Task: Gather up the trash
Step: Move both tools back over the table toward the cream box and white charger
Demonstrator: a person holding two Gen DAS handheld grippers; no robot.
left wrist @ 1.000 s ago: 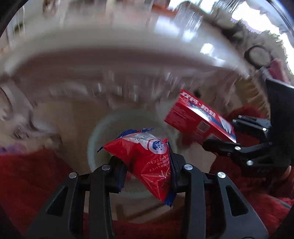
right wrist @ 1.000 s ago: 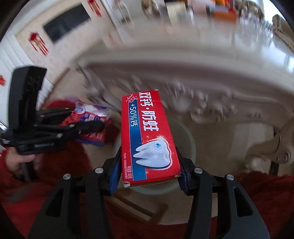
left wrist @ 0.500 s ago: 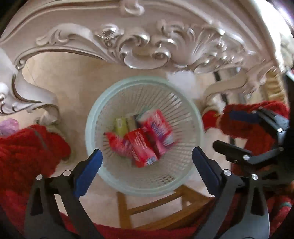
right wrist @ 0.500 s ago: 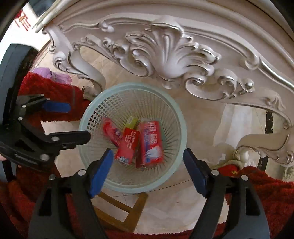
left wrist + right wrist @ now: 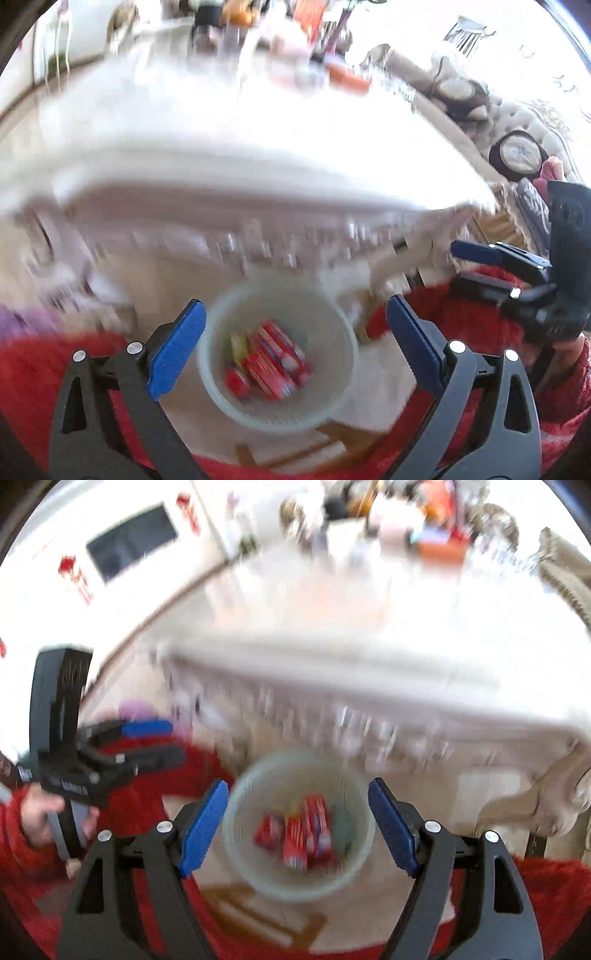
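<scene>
A pale green round basket stands on the floor below the table edge, also in the right wrist view. Red packets and boxes lie inside it, seen too in the right wrist view. My left gripper is open and empty above the basket. My right gripper is open and empty above it too. Each gripper shows in the other's view, the right one at the right edge, the left one at the left. Both views are blurred.
A white carved table fills the upper half, with blurred items at its far side. A wooden stool frame sits under the basket. Red sleeves and red fabric lie along the bottom. A sofa is at the right.
One second ago each gripper held a red package. Both opened and the packages dropped into the basket. Now both grippers have tilted up and pulled back, so the tabletop shows.
</scene>
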